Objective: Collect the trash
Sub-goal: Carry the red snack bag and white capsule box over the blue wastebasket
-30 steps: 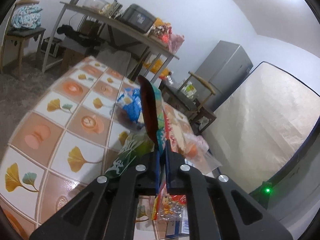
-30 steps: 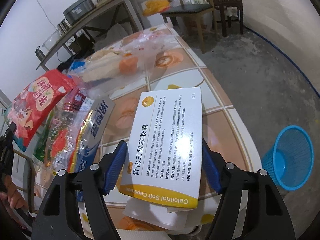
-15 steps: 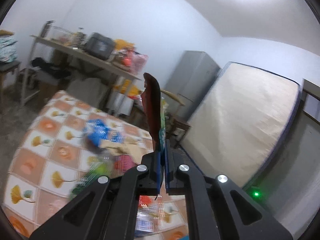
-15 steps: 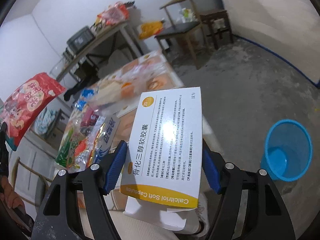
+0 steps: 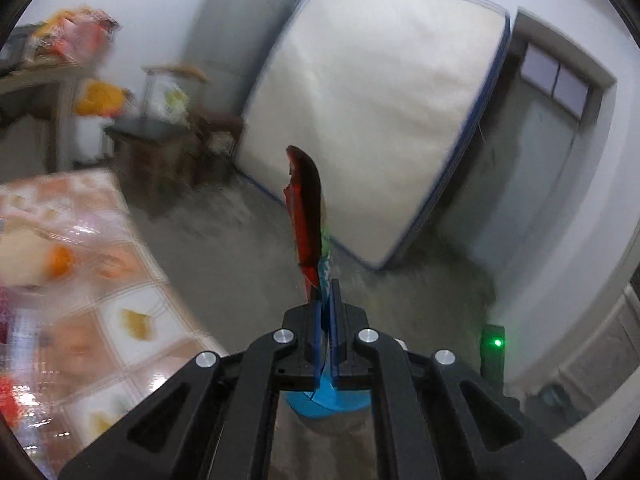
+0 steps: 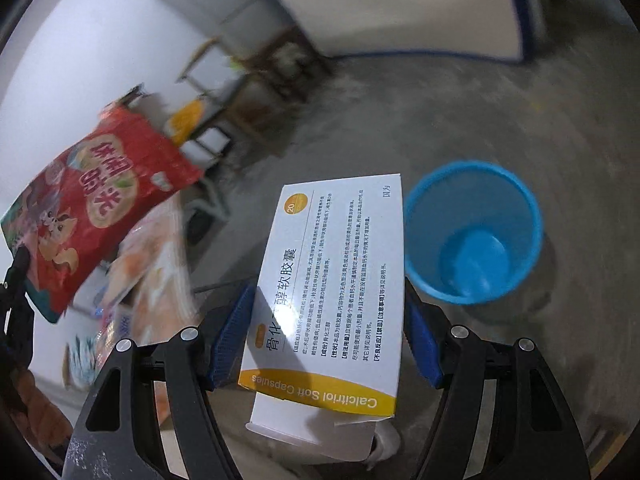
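Presently, findings by item, largest first:

Mattress: leans upright against the wall; the left wrist view shows its whole face, the right wrist view only its lower blue-trimmed edge.
Concrete floor: broad open stretch between the table edge, the mattress and the bin; nothing lies on it around the bin.
Tiled table: its near corner and long edge border the open floor in the left wrist view; clear wrappers and blurred packets lie on it. In the right wrist view only a blurred strip shows below the red bag.
Chair: stands near the mattress foot, beyond the table end, blurred.
Blue bin: upright on the floor, mouth open, inside bare; just right of the box in the right wrist view. The left wrist view shows only a sliver of blue below the closed fingers.
Red snack bag: printed face shown flat in the right wrist view, over the table edge; the left wrist view shows it edge-on as a thin upright blade.
Medicine box: white and yellow, held over the floor, its far right corner beside the bin rim.
Left gripper: pads pressed together, pinching the snack bag's lower edge.
Right gripper: blue pads spread wide, clamping the box across its width.
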Available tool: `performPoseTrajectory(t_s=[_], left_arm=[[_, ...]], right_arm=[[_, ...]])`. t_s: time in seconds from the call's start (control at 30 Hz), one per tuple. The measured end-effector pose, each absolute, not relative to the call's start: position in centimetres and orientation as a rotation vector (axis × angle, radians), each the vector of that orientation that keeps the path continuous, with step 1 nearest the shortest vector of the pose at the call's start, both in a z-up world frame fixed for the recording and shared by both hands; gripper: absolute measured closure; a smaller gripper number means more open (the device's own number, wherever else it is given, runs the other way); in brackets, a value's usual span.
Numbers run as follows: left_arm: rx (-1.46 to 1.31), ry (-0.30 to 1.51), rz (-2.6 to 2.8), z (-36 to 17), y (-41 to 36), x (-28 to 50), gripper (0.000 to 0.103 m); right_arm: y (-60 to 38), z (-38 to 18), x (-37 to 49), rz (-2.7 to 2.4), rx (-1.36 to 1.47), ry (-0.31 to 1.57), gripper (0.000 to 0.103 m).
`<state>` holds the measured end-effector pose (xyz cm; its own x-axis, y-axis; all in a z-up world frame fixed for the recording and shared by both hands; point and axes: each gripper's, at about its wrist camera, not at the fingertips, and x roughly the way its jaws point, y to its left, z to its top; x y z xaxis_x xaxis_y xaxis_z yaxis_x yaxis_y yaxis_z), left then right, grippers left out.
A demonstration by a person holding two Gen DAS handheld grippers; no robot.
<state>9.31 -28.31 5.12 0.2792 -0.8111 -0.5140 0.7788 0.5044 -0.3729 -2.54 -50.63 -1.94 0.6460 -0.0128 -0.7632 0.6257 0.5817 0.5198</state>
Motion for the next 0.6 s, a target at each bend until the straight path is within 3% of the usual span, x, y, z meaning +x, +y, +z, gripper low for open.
performPoseTrajectory(t_s=[0.2, 0.47, 0.57, 0.6], left_arm=[[0.048, 0.911, -1.137, -2.4, -40.7, 10.1, 0.1], [0.118, 1.069, -1.094, -11.2, -50.1, 12.1, 0.1], [0.119, 1.122, -1.069, -14.1, -52.2, 12.5, 0.091], [0.133, 1.155, -1.058, -15.4, -53.1, 12.7, 0.079]], right_arm=[[-56.6, -9.9, -1.2, -0.494, 1.045, 0.872, 0.036], [-62.7, -19.2, 0.1, -0.569, 1.29, 0.877, 0.032], [-64.5, -21.6, 0.4, -0.617, 1.344, 0.875, 0.029], [-64.9, -22.2, 0.4, -0.643, 1.348, 0.885, 0.028]])
